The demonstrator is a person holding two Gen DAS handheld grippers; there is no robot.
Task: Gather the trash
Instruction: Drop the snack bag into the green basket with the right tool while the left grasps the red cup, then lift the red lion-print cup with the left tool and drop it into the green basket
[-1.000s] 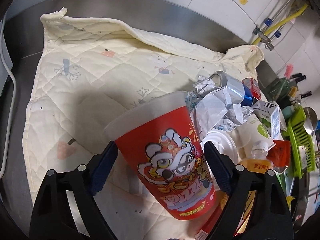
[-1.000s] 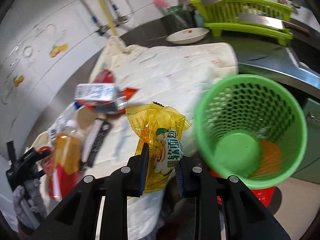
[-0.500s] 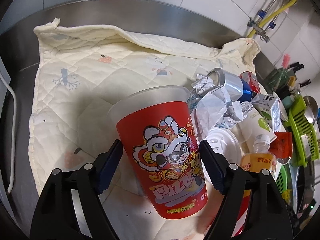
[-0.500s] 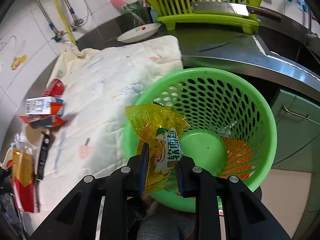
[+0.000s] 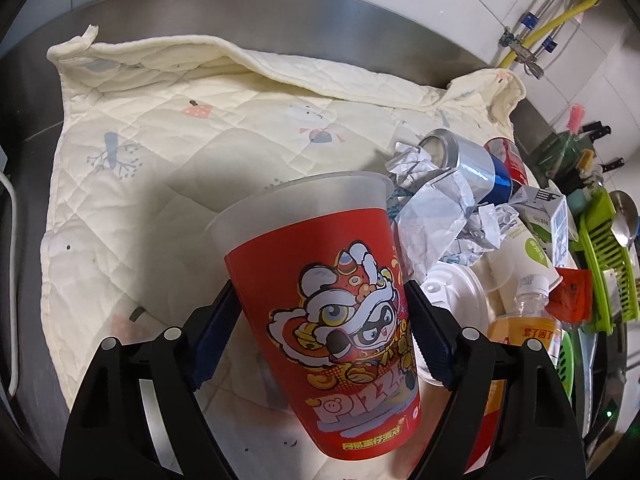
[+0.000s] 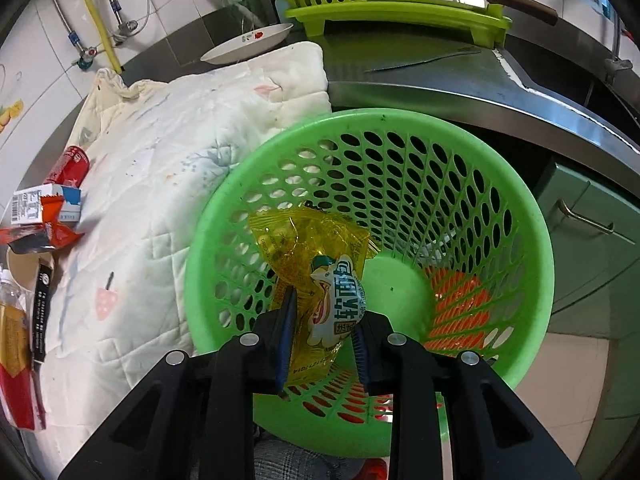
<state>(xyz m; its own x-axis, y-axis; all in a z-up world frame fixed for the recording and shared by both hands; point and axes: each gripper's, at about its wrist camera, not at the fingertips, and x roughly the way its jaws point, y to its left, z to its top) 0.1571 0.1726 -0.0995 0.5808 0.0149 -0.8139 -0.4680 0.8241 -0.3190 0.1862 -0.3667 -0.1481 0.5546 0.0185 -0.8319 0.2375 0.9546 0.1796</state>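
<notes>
Quilt [image 5: 168, 152], cream and stitched in diamonds, lying rumpled over steel counter [image 6: 460, 80]. Basket [image 6: 520, 280], round green plastic lattice, sitting off the counter edge. Left gripper [image 5: 322, 334] clamping tapered red cup [image 5: 332, 304], frosted rim tilted, above the quilt. Right gripper [image 6: 322, 330] pinching crinkly yellow wrapper [image 6: 316, 276] inside the basket mouth.
</notes>
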